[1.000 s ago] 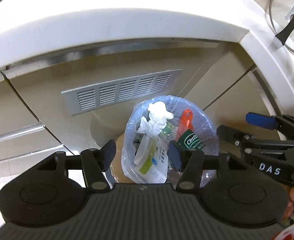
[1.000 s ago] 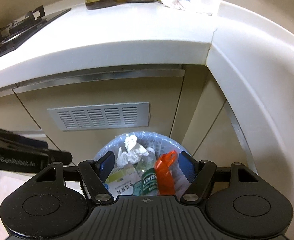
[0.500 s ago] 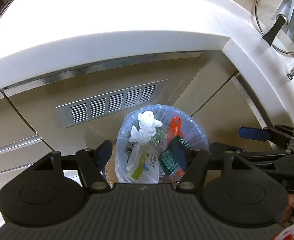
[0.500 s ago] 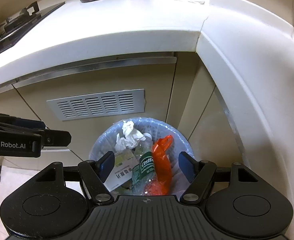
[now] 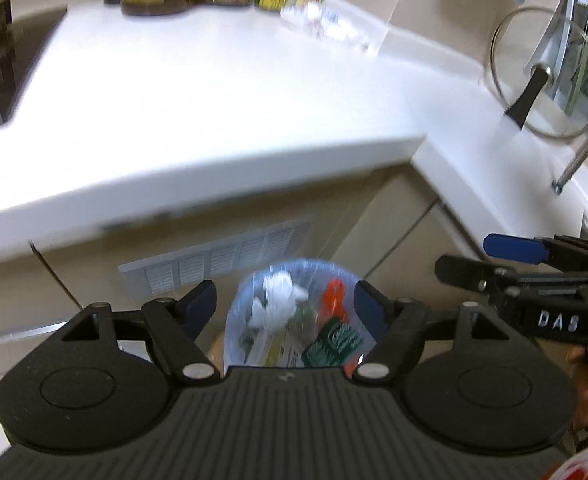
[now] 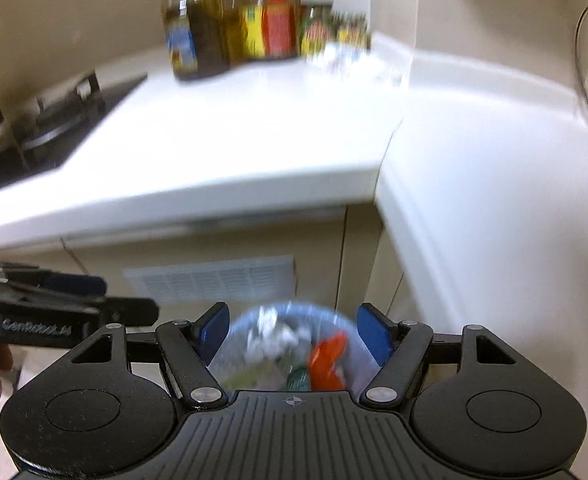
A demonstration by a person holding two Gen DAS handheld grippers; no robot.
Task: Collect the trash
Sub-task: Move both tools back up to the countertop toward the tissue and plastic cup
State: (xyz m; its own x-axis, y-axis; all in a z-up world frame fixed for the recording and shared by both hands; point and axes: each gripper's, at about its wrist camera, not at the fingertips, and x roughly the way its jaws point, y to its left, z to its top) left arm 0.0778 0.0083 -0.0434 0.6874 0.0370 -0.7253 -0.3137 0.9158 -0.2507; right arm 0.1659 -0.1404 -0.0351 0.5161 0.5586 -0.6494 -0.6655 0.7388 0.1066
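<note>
A trash bin lined with a clear blue bag (image 5: 246, 300) stands on the floor by the cabinet corner, holding white tissue (image 5: 278, 296), an orange wrapper (image 5: 334, 296), a green-labelled packet (image 5: 334, 340) and a paper box. It also shows in the right wrist view (image 6: 250, 332). My left gripper (image 5: 286, 304) is open and empty, well above the bin. My right gripper (image 6: 294, 328) is open and empty, also above it. Crumpled plastic trash (image 5: 326, 28) lies on the white counter near the back corner; it also shows in the right wrist view (image 6: 354, 60).
The white L-shaped counter (image 5: 214, 92) overhangs the cabinets. Oil and sauce bottles (image 6: 230, 20) stand at its back. A gas stove (image 6: 26, 128) is at left. A glass pot lid (image 5: 542, 76) leans at right. A vent grille (image 6: 214, 280) is on the cabinet.
Both grippers have risen and tilted up, so the counter top and bottles have come into view and the bin looks smaller. The green packet left the left gripper and lies in the bin.
</note>
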